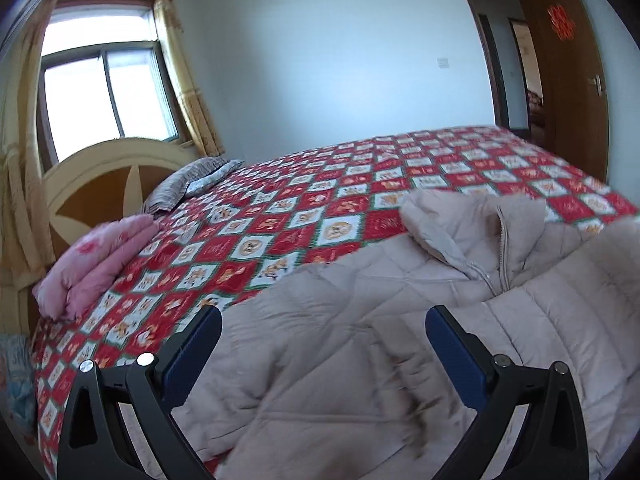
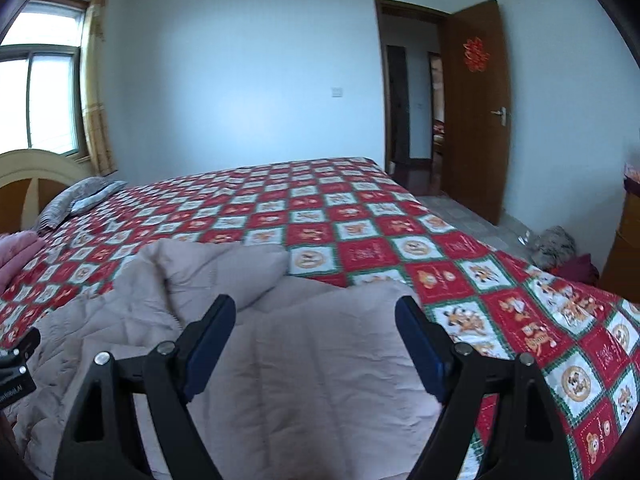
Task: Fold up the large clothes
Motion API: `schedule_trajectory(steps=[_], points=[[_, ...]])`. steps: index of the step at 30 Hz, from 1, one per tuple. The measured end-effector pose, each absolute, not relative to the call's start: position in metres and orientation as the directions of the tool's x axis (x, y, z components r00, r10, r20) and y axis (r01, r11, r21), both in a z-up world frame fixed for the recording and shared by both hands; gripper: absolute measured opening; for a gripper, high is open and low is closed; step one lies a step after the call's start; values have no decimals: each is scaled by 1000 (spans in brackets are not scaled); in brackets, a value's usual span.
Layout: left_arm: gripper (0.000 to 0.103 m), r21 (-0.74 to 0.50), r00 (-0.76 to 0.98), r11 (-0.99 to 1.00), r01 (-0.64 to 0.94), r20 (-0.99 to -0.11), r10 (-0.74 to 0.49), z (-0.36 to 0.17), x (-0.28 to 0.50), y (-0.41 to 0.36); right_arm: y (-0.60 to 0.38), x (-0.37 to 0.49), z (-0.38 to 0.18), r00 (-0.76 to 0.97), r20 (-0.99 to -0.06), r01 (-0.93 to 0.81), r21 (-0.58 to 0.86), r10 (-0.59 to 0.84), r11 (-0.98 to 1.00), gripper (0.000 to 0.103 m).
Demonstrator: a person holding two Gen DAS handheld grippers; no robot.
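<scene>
A pale beige quilted puffer jacket [image 1: 360, 320] lies on the near part of the bed, its zipper and collar [image 1: 500, 240] toward the right in the left wrist view. My left gripper [image 1: 322, 316] hovers over it, jaws wide apart with nothing between the blue pads. In the right wrist view the same jacket [image 2: 304, 360] shows a smooth folded panel with the hood bunched behind. My right gripper [image 2: 316, 308] stands open above that panel, gripping nothing. Part of the left gripper's body shows at that view's left edge.
The bed carries a red, white and green checked quilt [image 2: 360, 240]. A folded pink blanket [image 1: 96, 264] and a grey pillow [image 1: 192, 184] lie near the headboard [image 1: 96, 184]. An open wooden door [image 2: 476, 120] and clutter on the floor [image 2: 560, 252] are at the right.
</scene>
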State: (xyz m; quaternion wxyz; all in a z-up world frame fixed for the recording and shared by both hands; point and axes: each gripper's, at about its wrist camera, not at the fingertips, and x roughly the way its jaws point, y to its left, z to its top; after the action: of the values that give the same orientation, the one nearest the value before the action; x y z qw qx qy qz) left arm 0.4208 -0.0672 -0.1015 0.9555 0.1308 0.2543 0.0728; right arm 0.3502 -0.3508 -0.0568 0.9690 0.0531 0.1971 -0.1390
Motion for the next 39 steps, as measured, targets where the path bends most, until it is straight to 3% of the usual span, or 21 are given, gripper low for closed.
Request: schedule_trajectory(steps=[3, 5, 7, 9, 15, 26, 30, 33, 34, 36, 39], points=[[102, 463, 826, 881, -95, -457, 329, -140, 438, -89, -380, 359, -70, 852, -452, 331, 74, -264, 941, 85], [102, 518, 787, 850, -101, -481, 386, -164, 449, -84, -396, 358, -78, 840, -484, 338, 115, -244, 934, 81], [102, 482, 768, 869, -109, -514, 381, -169, 453, -72, -397, 363, -87, 832, -520, 303, 129, -196, 944, 59], [102, 469, 758, 874, -124, -524, 389, -168, 456, -64, -389, 370, -97, 823, -547, 251, 106, -154, 962, 56], [102, 428, 743, 895, -125, -557, 370, -176, 457, -51, -383, 389, -137, 741, -663, 207, 77, -105, 975, 56], [102, 390, 720, 914, -113, -602, 346, -186, 462, -49, -377, 403, -151, 672, -722, 211, -29, -166, 977, 60], [102, 365, 718, 924, -111, -614, 329, -186, 462, -46, -363, 379, -122, 711, -667, 244, -65, -224, 968, 60], [102, 354, 718, 929, -112, -617, 322, -186, 461, -45, -328, 361, -99, 775, -602, 183, -82, -195, 980, 85], [102, 351, 718, 930, -111, -619, 319, -186, 462, -44, -315, 361, -96, 783, -597, 146, -99, -176, 984, 86], [102, 336, 716, 935, -111, -626, 309, -186, 462, -41, -289, 365, -98, 786, -602, 71, -133, -138, 989, 85], [102, 318, 713, 941, -117, -632, 303, -185, 462, -38, -275, 381, -117, 752, -646, 44, -150, -131, 988, 74]])
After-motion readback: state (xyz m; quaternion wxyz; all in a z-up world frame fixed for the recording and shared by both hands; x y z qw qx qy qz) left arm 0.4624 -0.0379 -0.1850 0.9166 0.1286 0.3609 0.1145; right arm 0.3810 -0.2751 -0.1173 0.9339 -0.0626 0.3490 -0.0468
